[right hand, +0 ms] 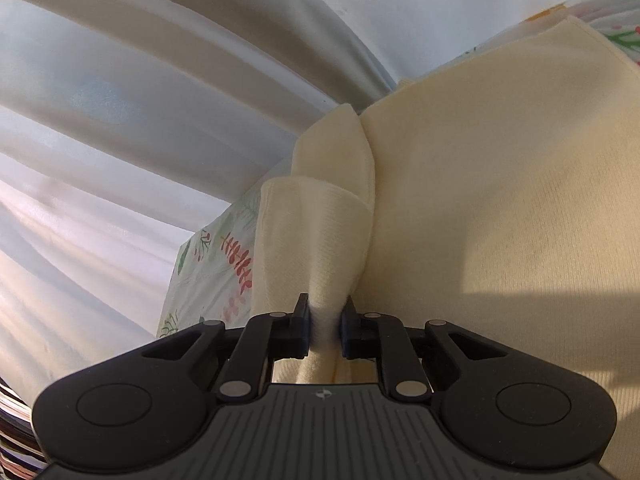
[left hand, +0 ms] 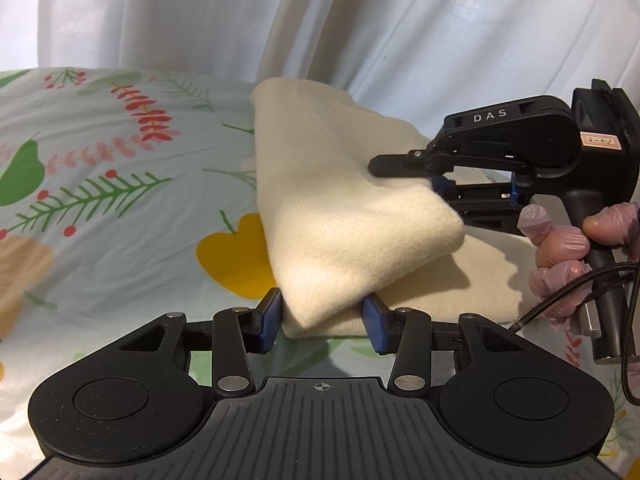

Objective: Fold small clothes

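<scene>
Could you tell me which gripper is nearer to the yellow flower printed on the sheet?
Left. The left gripper sits just below the yellow flower; the right gripper grips the cream garment further right.

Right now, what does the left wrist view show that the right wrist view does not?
Only the left wrist view shows the left tool around the fold's corner, the right tool from the side, and a gloved hand on its handle. Only the right wrist view shows the right tool's pads pinching bunched fabric. Both show the cream garment, floral sheet and white curtain.
</scene>
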A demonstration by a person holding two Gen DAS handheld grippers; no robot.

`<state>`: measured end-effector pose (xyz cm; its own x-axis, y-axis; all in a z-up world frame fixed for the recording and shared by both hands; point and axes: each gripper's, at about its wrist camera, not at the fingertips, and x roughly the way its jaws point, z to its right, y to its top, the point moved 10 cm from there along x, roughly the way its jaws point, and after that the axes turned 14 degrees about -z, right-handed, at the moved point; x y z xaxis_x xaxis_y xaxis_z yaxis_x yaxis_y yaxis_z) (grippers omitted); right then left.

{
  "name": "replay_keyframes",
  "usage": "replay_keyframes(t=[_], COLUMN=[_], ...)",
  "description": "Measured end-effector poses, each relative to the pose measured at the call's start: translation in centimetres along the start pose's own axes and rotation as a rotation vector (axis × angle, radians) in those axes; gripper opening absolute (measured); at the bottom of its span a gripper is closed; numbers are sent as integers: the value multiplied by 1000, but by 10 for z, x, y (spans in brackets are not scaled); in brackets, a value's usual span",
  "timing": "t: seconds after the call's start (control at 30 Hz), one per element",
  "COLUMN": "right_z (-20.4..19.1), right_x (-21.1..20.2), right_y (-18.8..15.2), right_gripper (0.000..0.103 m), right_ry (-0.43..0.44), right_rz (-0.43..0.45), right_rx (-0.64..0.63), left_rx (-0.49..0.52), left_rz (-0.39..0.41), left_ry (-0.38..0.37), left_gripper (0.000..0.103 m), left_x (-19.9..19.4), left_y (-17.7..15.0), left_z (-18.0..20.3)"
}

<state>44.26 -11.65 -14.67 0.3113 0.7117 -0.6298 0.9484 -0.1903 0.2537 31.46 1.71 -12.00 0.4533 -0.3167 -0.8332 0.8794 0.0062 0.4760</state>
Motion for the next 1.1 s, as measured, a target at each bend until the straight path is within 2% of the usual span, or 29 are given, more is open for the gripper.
replay_keyframes(t=[0.1, 0.2, 0.27, 0.3, 0.37, 0.53, 0.6, 0.7, 0.73, 0.83, 0.87, 0.9, 0.93, 1.0, 1.1], right_z=[-20, -24, -15, -9, 4, 48, 69, 77, 79, 78, 75, 70, 62, 39, 17], right_x=[-25, -51, -65, -71, -83, -93, -88, -92, -92, -77, -74, -72, -73, -83, -108], right_y=[2, 1, -1, -2, -5, -12, -15, -13, -11, -5, -4, -3, -3, -2, -2], right_gripper=[12, 12, 12, 12, 12, 12, 13, 17, 22, 27, 24, 15, 13, 12, 12], right_ry=[-3, -57, -125, -160, -250, -390, -375, -268, -224, -134, -139, -168, -216, -328, -419], right_rz=[70, 135, 166, 176, 203, 205, 175, 190, 187, 153, 144, 139, 144, 198, 299], right_rx=[-60, -105, -115, -123, -142, -110, -61, 22, 63, 123, 112, 82, 24, -110, -210], left_rx=[-12, -68, -113, -132, -167, -158, -129, -72, -47, -11, -14, -22, -29, -47, -68], left_rz=[10, 9, -2, -14, -41, -40, -40, -32, -30, -21, -20, -23, -28, -51, -56], left_ry=[33, 22, -15, -49, -105, -125, -110, -70, -58, -36, -35, -32, -31, -33, -50], left_gripper=[46, 43, 37, 27, 19, 18, 17, 16, 17, 17, 17, 20, 20, 22, 31], left_x=[2, 3, 5, 7, 12, 17, 18, 19, 20, 20, 20, 20, 20, 19, 19], left_y=[2, 4, 6, 6, 3, 1, 1, 0, 1, 1, 1, 2, 2, 3, 5], left_z=[2, 0, -1, 1, 4, 12, 18, 24, 25, 30, 31, 32, 32, 31, 27])
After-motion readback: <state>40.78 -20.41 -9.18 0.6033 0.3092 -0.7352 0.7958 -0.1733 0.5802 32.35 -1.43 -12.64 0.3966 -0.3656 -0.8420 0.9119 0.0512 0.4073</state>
